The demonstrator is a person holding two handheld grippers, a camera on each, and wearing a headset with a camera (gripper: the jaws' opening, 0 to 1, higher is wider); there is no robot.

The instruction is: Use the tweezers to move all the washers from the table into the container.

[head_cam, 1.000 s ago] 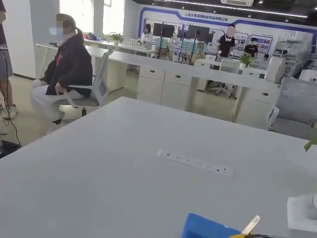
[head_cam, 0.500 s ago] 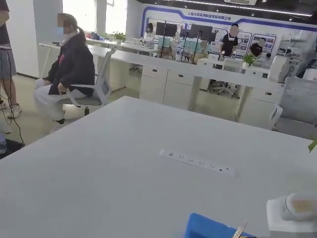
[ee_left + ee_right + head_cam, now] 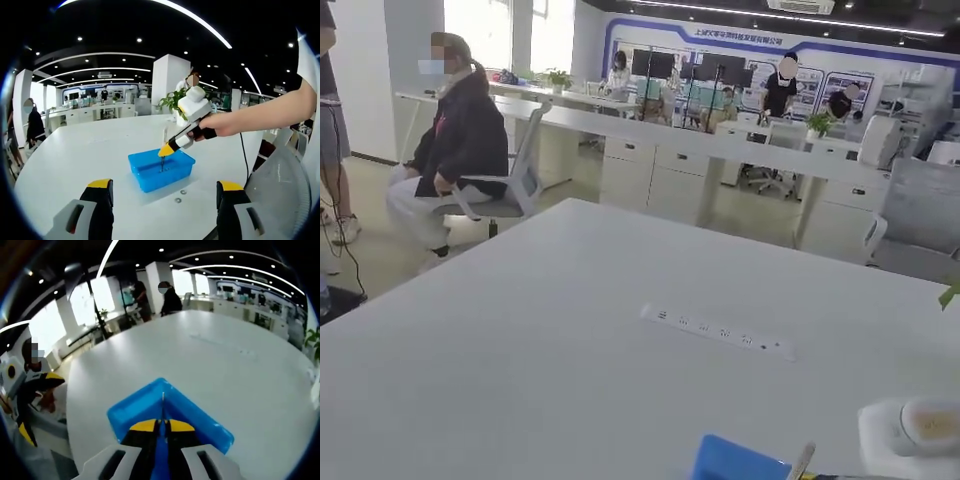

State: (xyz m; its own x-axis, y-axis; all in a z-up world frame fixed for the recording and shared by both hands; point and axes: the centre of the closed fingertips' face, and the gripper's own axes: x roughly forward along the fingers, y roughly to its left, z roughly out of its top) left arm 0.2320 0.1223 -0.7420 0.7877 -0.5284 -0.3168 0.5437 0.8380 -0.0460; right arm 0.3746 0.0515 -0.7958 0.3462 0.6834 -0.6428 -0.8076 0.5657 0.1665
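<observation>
A blue container point(image 3: 150, 172) sits on the white table; its corner also shows in the head view point(image 3: 735, 462). My right gripper point(image 3: 166, 149), held in a hand, is shut on thin metal tweezers point(image 3: 162, 163) that point down into the container. In the right gripper view the yellow-tipped jaws point(image 3: 162, 426) pinch the tweezers point(image 3: 163, 407) over the container point(image 3: 135, 410). Whether the tips hold a washer I cannot tell. Two washers point(image 3: 180, 196) lie on the table in front of the container. My left gripper point(image 3: 165, 186) hangs open well back from it, and appears at the left edge point(image 3: 27, 390).
A power strip point(image 3: 715, 330) is set into the table beyond the container. A potted plant point(image 3: 172, 100) stands behind the right gripper. A person point(image 3: 455, 140) sits on a chair at the table's far left, with desks and other people behind.
The right gripper and tweezers have shifted a little left and lower over the container. The head camera has tilted slightly.
</observation>
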